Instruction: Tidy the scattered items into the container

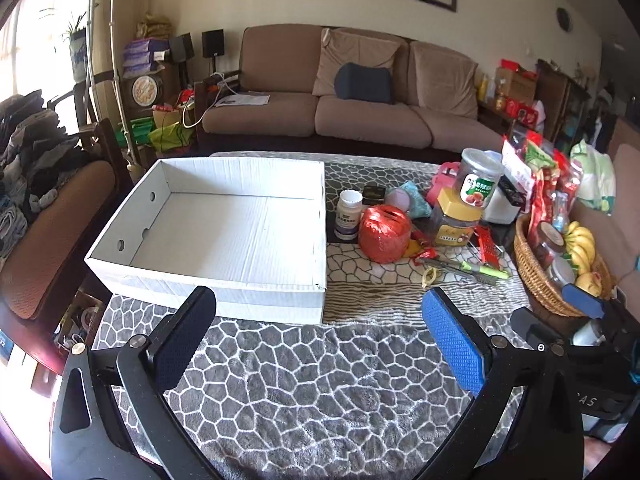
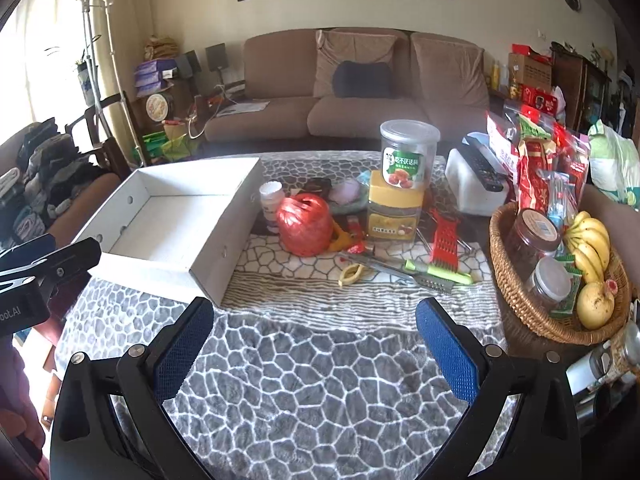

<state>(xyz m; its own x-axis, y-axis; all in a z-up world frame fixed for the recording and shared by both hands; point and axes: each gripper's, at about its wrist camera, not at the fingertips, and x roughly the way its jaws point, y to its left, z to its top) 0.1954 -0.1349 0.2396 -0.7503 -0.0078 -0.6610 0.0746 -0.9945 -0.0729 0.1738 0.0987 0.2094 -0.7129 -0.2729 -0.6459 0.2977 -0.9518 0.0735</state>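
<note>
An empty white cardboard box (image 1: 224, 220) (image 2: 168, 216) sits on the patterned table cloth at the left. To its right lie scattered items: a white pill bottle (image 1: 349, 214) (image 2: 270, 200), a red twine ball (image 1: 384, 238) (image 2: 306, 224), a yellow-lidded jar (image 1: 456, 216) (image 2: 394, 208) with a clear jar (image 1: 480, 180) (image 2: 408, 152) stacked on it, a red grater (image 2: 444, 240) and a green peeler (image 1: 468, 270) (image 2: 436, 270). My left gripper (image 1: 320, 332) is open and empty, in front of the box. My right gripper (image 2: 316, 340) is open and empty, in front of the items.
A wicker basket (image 2: 520, 300) (image 1: 536, 280) with bananas, jars and snack bags stands at the right table edge. A white device with a remote (image 2: 476, 184) sits behind. A brown sofa (image 1: 340, 92) is beyond the table; a chair with clothes (image 1: 36, 184) is left.
</note>
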